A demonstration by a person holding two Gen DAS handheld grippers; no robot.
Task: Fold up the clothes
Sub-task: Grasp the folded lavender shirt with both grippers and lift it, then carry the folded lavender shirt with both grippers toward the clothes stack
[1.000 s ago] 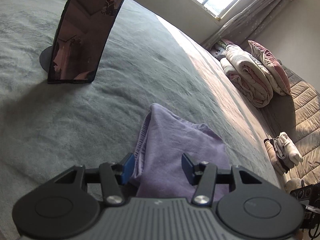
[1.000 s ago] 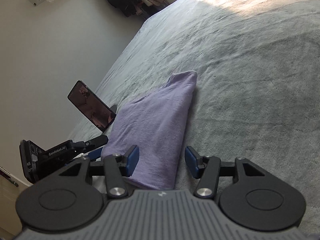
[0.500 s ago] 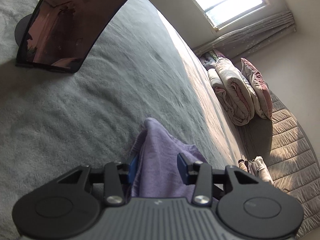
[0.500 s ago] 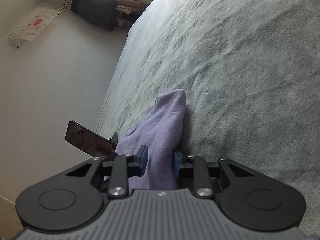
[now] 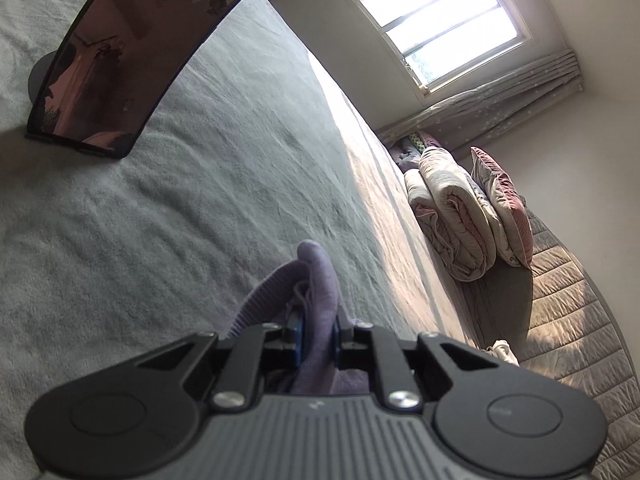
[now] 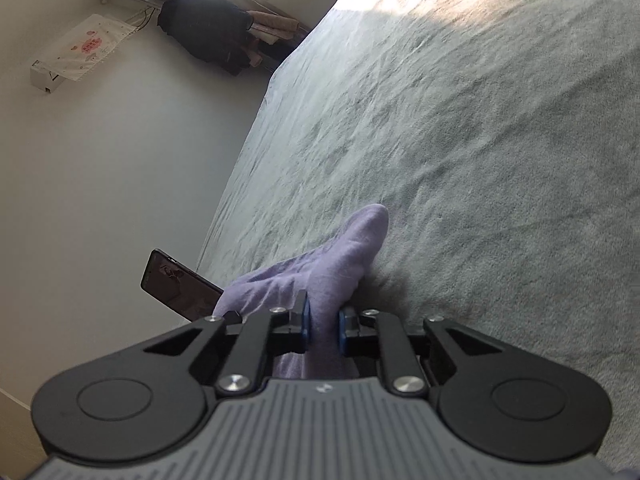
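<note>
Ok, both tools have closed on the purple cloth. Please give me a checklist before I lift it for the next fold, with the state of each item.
1. Left tool shut on the purple cloth: ok.
2. Right tool shut on the same cloth: ok.
3. Grip holds all folded layers: cannot tell, the edges are hidden between the pads.
4. Grey bedspread not pinched with the cloth: cannot tell.
5. Phone on its stand apart from the cloth: ok.
6. Bedspread ahead free for laying the fold: ok.

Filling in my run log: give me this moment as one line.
phase: grasp | left gripper: shut on purple garment | right gripper: shut on purple garment | garment on grey bedspread
</note>
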